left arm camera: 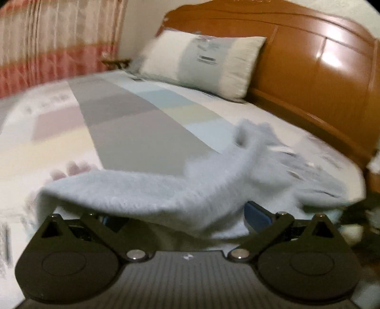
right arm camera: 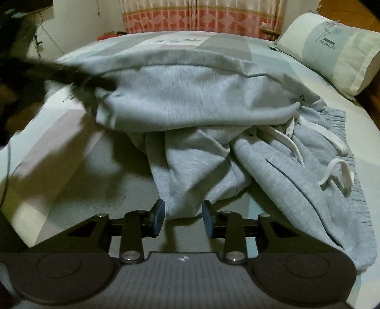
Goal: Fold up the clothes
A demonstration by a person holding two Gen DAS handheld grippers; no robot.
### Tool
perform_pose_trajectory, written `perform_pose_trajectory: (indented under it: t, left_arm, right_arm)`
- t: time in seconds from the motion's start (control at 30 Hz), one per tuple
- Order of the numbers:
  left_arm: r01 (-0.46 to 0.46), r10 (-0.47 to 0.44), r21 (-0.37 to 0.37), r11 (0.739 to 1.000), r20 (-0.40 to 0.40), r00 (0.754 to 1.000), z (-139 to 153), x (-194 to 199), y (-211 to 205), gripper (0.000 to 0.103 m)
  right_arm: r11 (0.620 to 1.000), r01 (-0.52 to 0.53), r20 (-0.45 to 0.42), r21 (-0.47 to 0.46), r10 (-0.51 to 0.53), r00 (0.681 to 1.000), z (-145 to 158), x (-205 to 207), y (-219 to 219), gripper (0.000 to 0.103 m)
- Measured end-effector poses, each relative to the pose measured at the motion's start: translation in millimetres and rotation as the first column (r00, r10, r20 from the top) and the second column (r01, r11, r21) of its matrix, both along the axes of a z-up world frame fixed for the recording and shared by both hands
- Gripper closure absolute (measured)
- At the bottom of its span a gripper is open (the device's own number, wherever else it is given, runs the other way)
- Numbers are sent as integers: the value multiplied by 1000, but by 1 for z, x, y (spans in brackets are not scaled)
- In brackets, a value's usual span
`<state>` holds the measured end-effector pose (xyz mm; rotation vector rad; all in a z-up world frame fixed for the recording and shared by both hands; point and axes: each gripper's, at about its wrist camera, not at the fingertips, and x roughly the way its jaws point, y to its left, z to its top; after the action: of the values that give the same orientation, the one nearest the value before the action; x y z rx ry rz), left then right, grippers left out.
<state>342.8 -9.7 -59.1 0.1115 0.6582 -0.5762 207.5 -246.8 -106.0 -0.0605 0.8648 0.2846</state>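
Observation:
Light grey sweatpants [right arm camera: 190, 104] with a white drawstring [right arm camera: 337, 171] lie crumpled on the bed. In the right wrist view my right gripper [right arm camera: 182, 217] is open, its blue-padded fingers either side of a hanging fold of the pants. The left gripper [right arm camera: 104, 83] shows there as a dark blur at the pants' left edge, which is lifted. In the left wrist view the grey fabric [left arm camera: 147, 192] drapes over my left gripper [left arm camera: 185, 218] and hides the fingertips; one blue pad [left arm camera: 257, 215] shows at the right.
The bed [right arm camera: 59, 147] has a pastel patchwork sheet. A pillow [right arm camera: 332, 47] lies at its head against a wooden headboard [left arm camera: 308, 59]. A pink curtain [right arm camera: 201, 19] hangs beyond the far side. Dark furniture and cables [right arm camera: 14, 28] stand at the left.

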Motion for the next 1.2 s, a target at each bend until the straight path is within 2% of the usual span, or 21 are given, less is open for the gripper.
perform_pose_trajectory:
  t: [0.13, 0.2, 0.27, 0.33, 0.4, 0.5, 0.63, 0.8, 0.9, 1.07, 1.2]
  left_arm:
    - [-35, 32, 88, 996, 40, 999, -5, 57, -20, 2]
    - [-55, 46, 160, 986, 61, 997, -14, 88, -33, 2]
    - [-80, 70, 201, 976, 56, 996, -23, 115, -43, 2]
    - [-119, 119, 210, 970, 13, 993, -30, 141, -49, 3]
    - [-121, 124, 218, 968, 0, 992, -28, 149, -51, 3]
    - [-75, 73, 214, 974, 18, 997, -13, 133, -46, 3]
    - [-15, 6, 251, 968, 36, 999, 10, 99, -35, 2]
    - [27, -27, 253, 967, -5, 1000, 11, 48, -10, 2]
    - [52, -46, 253, 966, -30, 998, 12, 17, 5, 2]
    - [94, -79, 252, 963, -71, 994, 13, -35, 31, 2]
    - [99, -76, 243, 965, -101, 992, 6, -64, 53, 2]
  right_arm:
    - [1000, 6, -1, 23, -6, 1000, -3, 4, -6, 64]
    - [999, 14, -8, 41, -14, 1000, -6, 6, -10, 63]
    - [998, 23, -16, 57, -22, 1000, -8, 8, -14, 62]
    - [997, 29, -21, 67, -28, 999, -9, 9, -16, 62]
    - [997, 29, -20, 72, -28, 999, -8, 7, -17, 62]
    - [997, 15, -13, 79, -14, 1000, -5, 6, -17, 62]
    - [996, -10, 7, 94, 9, 1000, 3, 4, -12, 62]
    - [992, -86, 55, 88, 81, 995, 23, 4, 2, 62]
    - [987, -156, 107, 29, 152, 982, 41, 15, 15, 62]
    - [960, -276, 216, -39, 278, 936, 81, 64, 47, 60]
    - [918, -392, 236, -59, 394, 888, 100, 132, 85, 42]
